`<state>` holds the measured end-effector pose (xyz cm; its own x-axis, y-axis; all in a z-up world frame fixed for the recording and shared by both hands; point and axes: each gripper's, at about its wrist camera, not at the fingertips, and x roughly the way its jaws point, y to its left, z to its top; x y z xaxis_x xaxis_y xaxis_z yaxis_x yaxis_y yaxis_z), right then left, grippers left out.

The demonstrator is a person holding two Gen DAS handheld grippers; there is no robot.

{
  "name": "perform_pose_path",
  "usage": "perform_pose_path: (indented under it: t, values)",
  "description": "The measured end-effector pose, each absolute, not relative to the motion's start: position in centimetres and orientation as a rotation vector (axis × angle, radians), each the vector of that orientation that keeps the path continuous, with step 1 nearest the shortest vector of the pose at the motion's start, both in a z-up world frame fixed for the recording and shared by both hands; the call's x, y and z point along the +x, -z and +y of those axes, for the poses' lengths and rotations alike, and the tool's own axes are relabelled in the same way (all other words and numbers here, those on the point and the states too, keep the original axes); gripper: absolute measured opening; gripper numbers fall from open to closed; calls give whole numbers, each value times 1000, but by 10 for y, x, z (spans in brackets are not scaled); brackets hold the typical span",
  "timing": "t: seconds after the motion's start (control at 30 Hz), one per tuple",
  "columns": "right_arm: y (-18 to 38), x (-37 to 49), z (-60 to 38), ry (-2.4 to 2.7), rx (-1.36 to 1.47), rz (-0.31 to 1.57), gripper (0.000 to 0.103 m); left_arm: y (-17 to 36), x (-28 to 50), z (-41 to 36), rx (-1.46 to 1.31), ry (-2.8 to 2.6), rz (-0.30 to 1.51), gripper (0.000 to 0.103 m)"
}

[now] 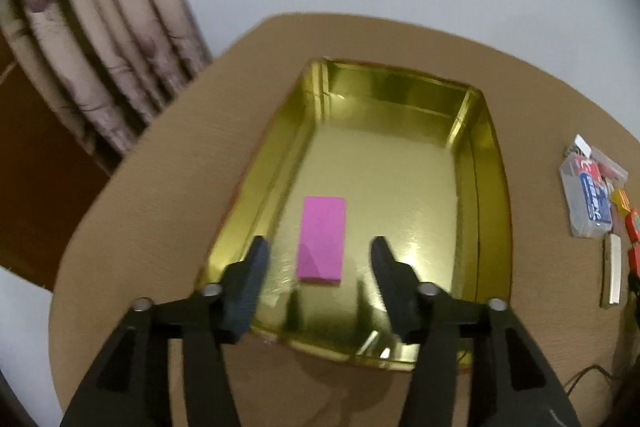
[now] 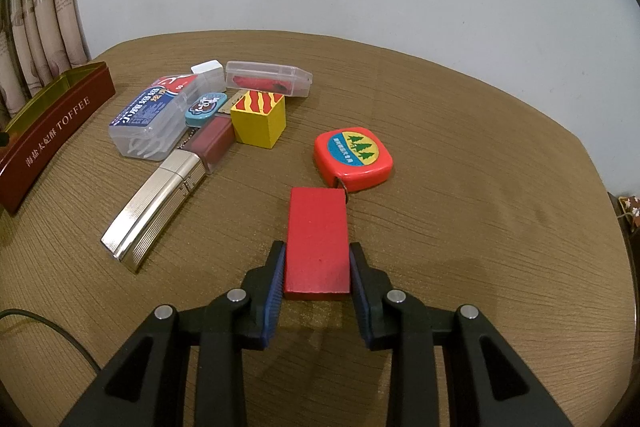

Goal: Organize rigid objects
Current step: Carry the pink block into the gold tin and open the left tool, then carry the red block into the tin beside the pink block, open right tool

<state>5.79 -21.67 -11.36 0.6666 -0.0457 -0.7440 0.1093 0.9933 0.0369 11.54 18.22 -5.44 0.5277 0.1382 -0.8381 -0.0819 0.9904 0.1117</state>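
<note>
A gold tin tray [image 1: 486, 167] lies on the round brown table, and a pink block [image 1: 322, 239] lies flat inside it near the front. My left gripper [image 1: 320, 247] is open just above the tray, its fingers either side of the pink block and apart from it. In the right wrist view my right gripper [image 2: 317, 259] is shut on a red block [image 2: 316, 235], which sits low over the table. An orange tape measure [image 2: 354, 157] lies just beyond the red block.
Left of the red block lie a silver ribbed case [image 2: 154, 207], a yellow cube [image 2: 260, 119], a dark red box [image 2: 212, 143], a teal tin [image 2: 206, 107], a floss-pick box [image 2: 156, 115] and a clear case [image 2: 268, 79]. The tray's red TOFFEE wall [image 2: 48, 143] stands far left.
</note>
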Motion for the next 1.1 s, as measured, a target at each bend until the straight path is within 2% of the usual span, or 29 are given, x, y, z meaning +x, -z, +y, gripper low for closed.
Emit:
perform_pose_path:
  t: [0.07,0.17,0.43,0.67,1.1]
  values:
    - [113,58,-217,86,80,836,30,50,105,181,68,-154,972,68]
    - [113,56,-216,95,74,837,30,50,98,181,71,-164,960,76]
    - [107,50,-210,152,111,852,30,48,102,193,75,-222,958,82]
    - [75,50,-185,113,93,797,30,39,104,214,-36,-242,951,87]
    - [18,82,-54,-190,-1,721,30,31,112,245,-123,-311,941,88]
